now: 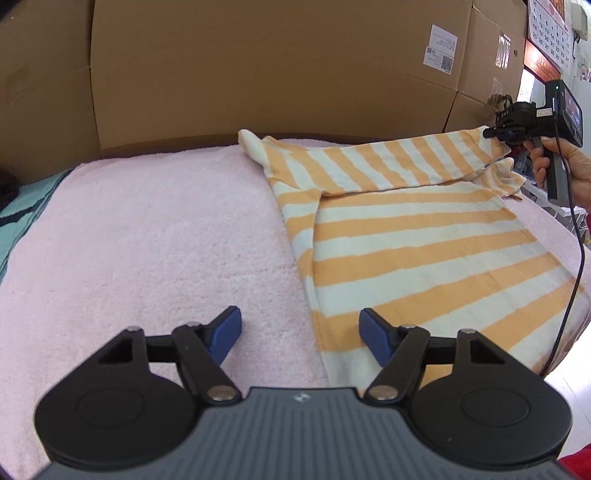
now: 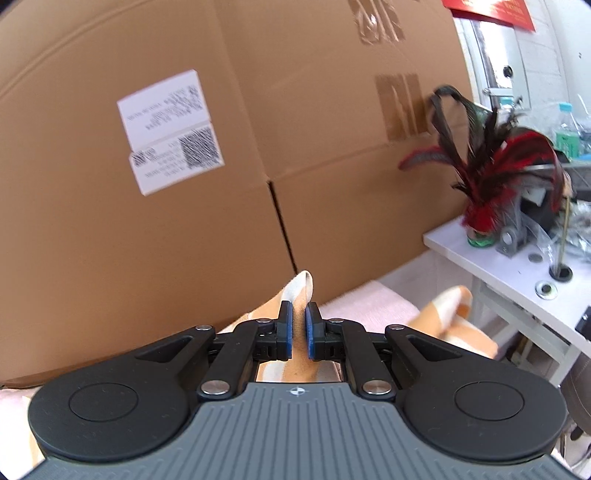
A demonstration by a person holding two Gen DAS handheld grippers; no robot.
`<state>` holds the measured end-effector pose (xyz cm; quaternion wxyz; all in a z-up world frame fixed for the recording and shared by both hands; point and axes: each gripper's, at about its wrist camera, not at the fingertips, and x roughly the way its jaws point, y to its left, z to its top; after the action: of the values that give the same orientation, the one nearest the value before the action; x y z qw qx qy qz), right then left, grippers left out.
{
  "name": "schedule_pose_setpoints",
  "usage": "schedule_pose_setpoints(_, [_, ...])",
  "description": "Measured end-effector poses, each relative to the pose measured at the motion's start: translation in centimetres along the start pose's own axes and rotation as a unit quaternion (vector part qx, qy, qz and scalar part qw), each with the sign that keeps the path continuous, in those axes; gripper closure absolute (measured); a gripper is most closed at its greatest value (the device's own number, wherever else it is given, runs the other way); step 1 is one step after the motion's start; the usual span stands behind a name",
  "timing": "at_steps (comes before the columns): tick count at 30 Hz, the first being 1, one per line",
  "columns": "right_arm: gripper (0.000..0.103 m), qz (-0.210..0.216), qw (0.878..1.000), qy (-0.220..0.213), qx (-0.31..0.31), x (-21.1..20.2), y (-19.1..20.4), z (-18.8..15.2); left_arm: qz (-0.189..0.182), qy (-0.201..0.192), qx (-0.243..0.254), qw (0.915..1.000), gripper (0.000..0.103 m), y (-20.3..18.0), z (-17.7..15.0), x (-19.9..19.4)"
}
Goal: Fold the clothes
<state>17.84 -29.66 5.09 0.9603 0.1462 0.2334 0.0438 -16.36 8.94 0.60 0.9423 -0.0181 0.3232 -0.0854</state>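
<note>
Tall cardboard boxes [image 1: 273,70] stand as a wall along the far edge of the pink towel [image 1: 147,236] (one bears a white shipping label [image 2: 170,129]). At the right, a white side table [image 2: 517,273] carries a bunch of red and black feathers [image 2: 498,177]. A wall calendar [image 1: 548,29] hangs at the upper right corner.

The orange-and-cream striped shirt [image 1: 424,240] lay mostly flat on a pink towel, its body spread toward the right side with the hem nearest the left wrist camera. One long sleeve [image 1: 388,162] was folded across the upper part of the body, running from the shoulder to the far right, where its cuff end was lifted off the surface. In the right wrist view, a pinched fold of the striped fabric [image 2: 301,291] stood up between two closed blue pads.
</note>
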Motion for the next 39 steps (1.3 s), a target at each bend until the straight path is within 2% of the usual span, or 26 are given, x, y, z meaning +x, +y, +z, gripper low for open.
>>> schedule_pose_setpoints(2, [0.095, -0.003, 1.0, 0.003, 0.006, 0.1, -0.4, -0.3, -0.014, -0.001, 0.0, 0.9999, 0.049, -0.2, -0.1, -0.1])
schedule_pose_setpoints(4, [0.095, -0.008, 1.0, 0.004, 0.008, 0.1, -0.7, -0.5, -0.021, -0.005, -0.003, 0.9998, 0.052, -0.5, -0.2, -0.1])
schedule_pose_setpoints(7, [0.094, -0.03, 1.0, 0.002, -0.007, 0.4, -0.8, -1.2, -0.015, -0.011, -0.009, 0.9998, 0.063, -0.7, -0.2, 0.2])
schedule_pose_setpoints(10, [0.088, -0.042, 0.999, 0.018, -0.018, 1.2, -1.0, -2.0, -0.019, -0.011, -0.021, 0.9995, 0.077, -0.5, -0.1, 0.1])
schedule_pose_setpoints(13, [0.078, -0.066, 0.997, 0.001, -0.038, 0.0, -0.3, -2.8, -0.018, -0.012, -0.021, 0.9995, 0.079, -0.7, -0.2, 0.0])
schedule_pose_setpoints(15, [0.073, -0.057, 0.996, -0.023, -0.057, -1.9, 1.2, -3.3, -0.015, -0.013, -0.015, 0.9997, 0.078, -0.9, -0.3, 0.1])
schedule_pose_setpoints(17, [0.071, 0.021, 0.997, 0.016, -0.067, -3.0, 3.2, -4.0, -0.015, -0.013, -0.012, 0.9997, 0.075, -1.1, -0.3, 0.1])
schedule_pose_setpoints(18, [0.071, 0.062, 0.995, 0.039, -0.072, -3.6, 4.2, -4.4, -0.017, -0.012, -0.012, 0.9997, 0.069, -1.2, -0.3, 0.1])
schedule_pose_setpoints(20, [0.072, 0.154, 0.979, 0.115, -0.074, -3.7, 6.9, -6.1, -0.022, -0.012, -0.016, 0.9996, 0.067, -1.2, -0.3, 0.1])
schedule_pose_setpoints(22, [0.072, 0.222, 0.954, 0.182, -0.082, -3.7, 10.0, -8.2, -0.023, -0.013, -0.018, 0.9995, 0.067, -1.2, -0.4, 0.0])
schedule_pose_setpoints(23, [0.072, 0.237, 0.946, 0.202, -0.091, -3.6, 11.5, -9.3, -0.023, -0.014, -0.02, 0.9994, 0.067, -1.2, -0.4, 0.0])
schedule_pose_setpoints(26, [0.072, 0.271, 0.926, 0.244, -0.102, -3.3, 15.6, -12.4, -0.025, -0.017, -0.023, 0.9993, 0.067, -1.2, -0.6, -0.1])
schedule_pose_setpoints(29, [0.072, 0.285, 0.915, 0.268, -0.102, -2.8, 18.6, -14.3, -0.025, -0.022, -0.023, 0.9992, 0.067, -1.2, -0.8, -0.2])
schedule_pose_setpoints(36, [0.073, 0.271, 0.926, 0.246, -0.093, -1.8, 22.8, -15.5, -0.037, -0.03, -0.036, 0.9982, 0.067, -0.8, -1.0, -0.1])
schedule_pose_setpoints(38, [0.088, 0.26, 0.932, 0.236, -0.094, -1.4, 23.2, -15.3, -0.041, -0.029, -0.047, 0.9976, 0.072, -0.6, -1.0, -0.1])
schedule_pose_setpoints(39, [0.093, 0.254, 0.934, 0.231, -0.1, -1.4, 23.3, -15.3, -0.043, -0.028, -0.053, 0.9973, 0.085, -0.5, -1.0, -0.2])
